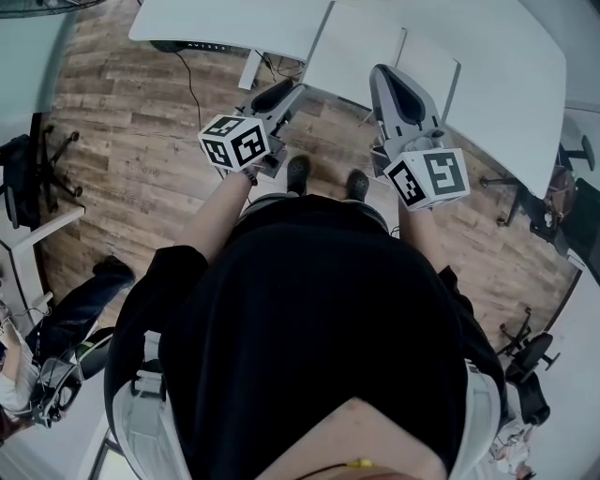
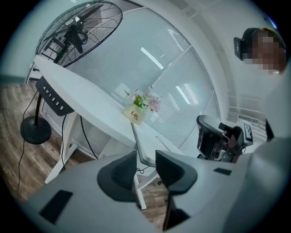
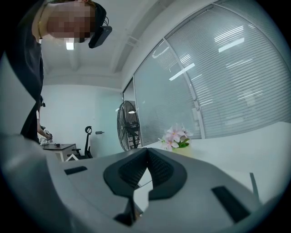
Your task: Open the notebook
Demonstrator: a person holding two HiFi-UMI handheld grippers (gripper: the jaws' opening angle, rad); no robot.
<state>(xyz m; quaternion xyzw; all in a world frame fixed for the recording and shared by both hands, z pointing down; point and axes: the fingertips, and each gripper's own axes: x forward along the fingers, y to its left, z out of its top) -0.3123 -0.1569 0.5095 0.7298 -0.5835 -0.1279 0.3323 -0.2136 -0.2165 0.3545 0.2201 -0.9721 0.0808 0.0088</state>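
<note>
Head view, grippers: the left gripper (image 1: 286, 94) and the right gripper (image 1: 392, 80) are hovering over the wooden floor (image 1: 141, 141), just short of the near edge of the white desk (image 1: 234, 23).
Head view, task item: a flat pale slab, probably the notebook (image 1: 361, 52), is lying closed at the near edge ahead of both grippers, and neither is touching it.
Left gripper view, jaws: they are standing apart with nothing gripped. The notebook's edge is showing beyond the gap and seems to be overhanging the desk edge. A flower pot (image 2: 136, 111) is sitting further along.
Right gripper view, jaws: the pads are meeting at the tips and holding nothing.
Risk, slide: a jaw pushing the thin cover sideways could be shoving the overhanging notebook off the edge.
Risk, grip: the right gripper's jaws are together and cannot pinch the cover until they are parted.
</note>
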